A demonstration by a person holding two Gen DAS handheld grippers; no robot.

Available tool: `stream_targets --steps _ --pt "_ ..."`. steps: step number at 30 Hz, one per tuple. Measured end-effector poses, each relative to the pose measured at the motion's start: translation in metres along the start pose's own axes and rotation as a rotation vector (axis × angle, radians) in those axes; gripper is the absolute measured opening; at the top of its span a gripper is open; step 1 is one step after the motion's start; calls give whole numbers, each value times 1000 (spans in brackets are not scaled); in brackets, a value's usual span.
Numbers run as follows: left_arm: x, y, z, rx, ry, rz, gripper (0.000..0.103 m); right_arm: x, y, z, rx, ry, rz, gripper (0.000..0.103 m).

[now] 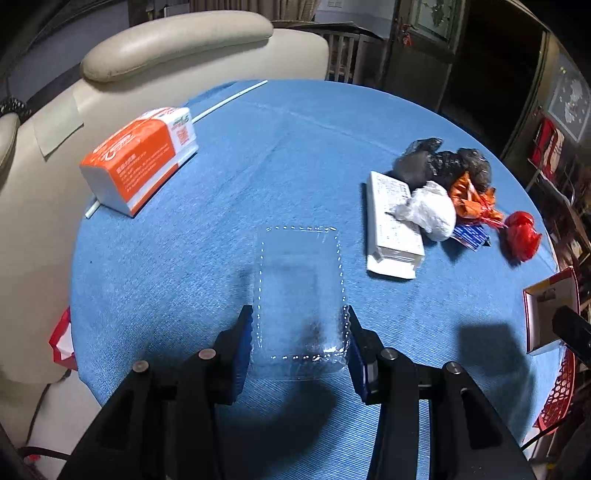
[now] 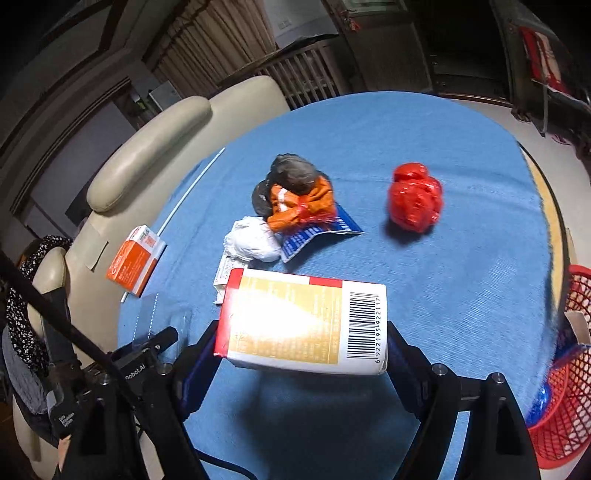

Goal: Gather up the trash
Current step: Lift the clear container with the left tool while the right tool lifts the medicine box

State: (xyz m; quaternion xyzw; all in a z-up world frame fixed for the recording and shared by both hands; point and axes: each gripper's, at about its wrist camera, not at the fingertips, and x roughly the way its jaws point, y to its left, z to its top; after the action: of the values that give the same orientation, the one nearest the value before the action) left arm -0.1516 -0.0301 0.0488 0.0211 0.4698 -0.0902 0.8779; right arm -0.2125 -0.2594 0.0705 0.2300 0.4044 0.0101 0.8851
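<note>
A round table (image 1: 295, 147) wears a blue cloth. An orange and white tissue pack (image 1: 142, 158) lies near the table's left edge, on top of a thin white stick (image 1: 229, 99) that runs along that edge. A big cream armchair (image 1: 177, 44) stands just behind the table. Farther back is a wooden crib (image 2: 303, 77) with bars, and curtains (image 2: 214, 33) hang beside it.

A lived-in home at night: a round bench (image 1: 295, 147) under blue cloth stands against a cream leather armchair (image 1: 177, 40), with curtains (image 2: 221, 33), a slatted crib (image 2: 306, 74), a dark wooden door (image 1: 424, 44) and red hangings (image 1: 550, 144) crowding the dim room behind.
</note>
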Motion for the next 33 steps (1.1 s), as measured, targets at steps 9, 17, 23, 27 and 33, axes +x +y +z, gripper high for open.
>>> stream_targets --steps 9,17,23,27,33 --pt "-2 -13 -4 44 7 17 47 -7 -16 -9 35 -9 21 84" --pt "1 -21 -2 79 15 28 47 -9 -25 -9 65 -21 50 84" --pt "3 -29 -2 109 21 32 47 -11 -33 -8 88 -29 59 84" --pt "-1 -36 -5 118 18 28 47 -13 -38 -7 98 -35 60 84" --pt "-1 -36 -6 115 22 23 47 -13 -37 -7 95 -34 57 84"
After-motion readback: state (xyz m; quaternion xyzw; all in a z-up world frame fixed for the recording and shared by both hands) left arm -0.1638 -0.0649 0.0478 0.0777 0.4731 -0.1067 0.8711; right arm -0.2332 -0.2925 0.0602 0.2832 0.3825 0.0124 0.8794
